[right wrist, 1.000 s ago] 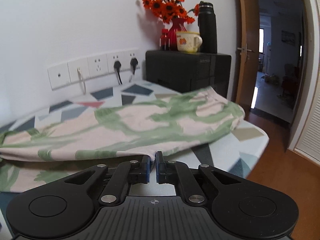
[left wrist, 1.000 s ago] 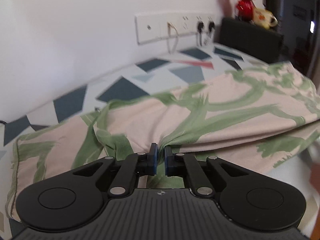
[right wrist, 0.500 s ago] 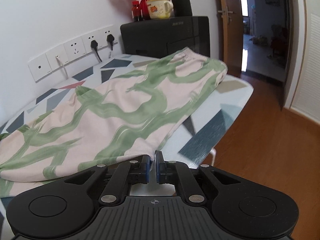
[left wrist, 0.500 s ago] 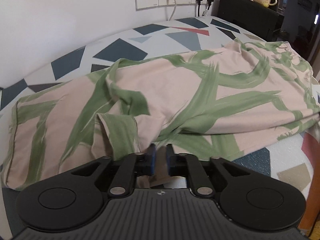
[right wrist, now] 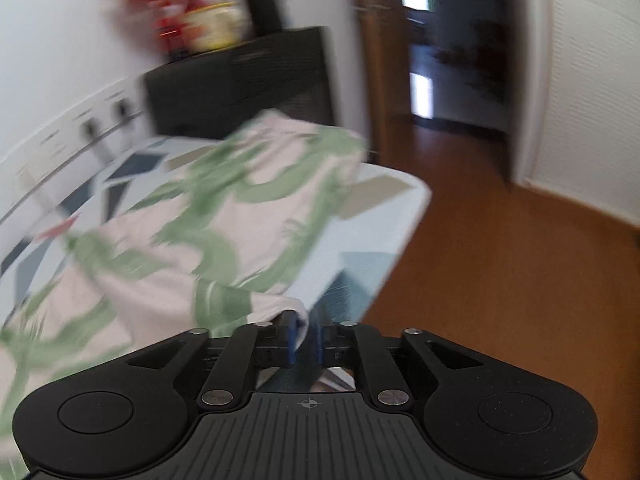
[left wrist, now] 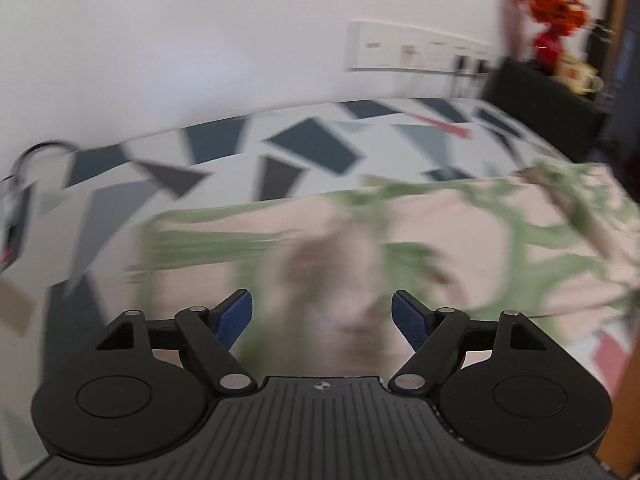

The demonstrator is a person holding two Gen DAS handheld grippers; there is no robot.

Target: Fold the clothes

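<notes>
The left gripper [left wrist: 322, 311] is seen with its blue-padded fingers [left wrist: 236, 314] spread wide and nothing held between them; directly ahead of and below the gap the pink garment with green brush-stroke markings [left wrist: 400, 240] is spread flat on the bench [left wrist: 312, 140], which is covered in a pale cloth with dark blue, grey and red triangles. The garment is heavily blurred in this view, so its folds cannot be made out. Beyond it, ahead and to the right, a row of white wall sockets [left wrist: 416, 50] is set in the wall, and further right a black cabinet [left wrist: 540, 100] is seen carrying a red vase of orange flowers [left wrist: 554, 4] and a mug. The right gripper [right wrist: 307, 340] is nearly closed — only a narrow gap is left between its fingers, and the near corner of the garment [right wrist: 224, 220] lies right at the left fingertip; whether cloth is actually pinched cannot be told from the blurred picture. From that gripper the garment stretches away ahead and to the left across the bench [right wrist: 396, 196], its far end near the black cabinet [right wrist: 248, 84]. To the right of the gripper a wooden floor [right wrist: 500, 260] and an open doorway [right wrist: 452, 40] are visible.
</notes>
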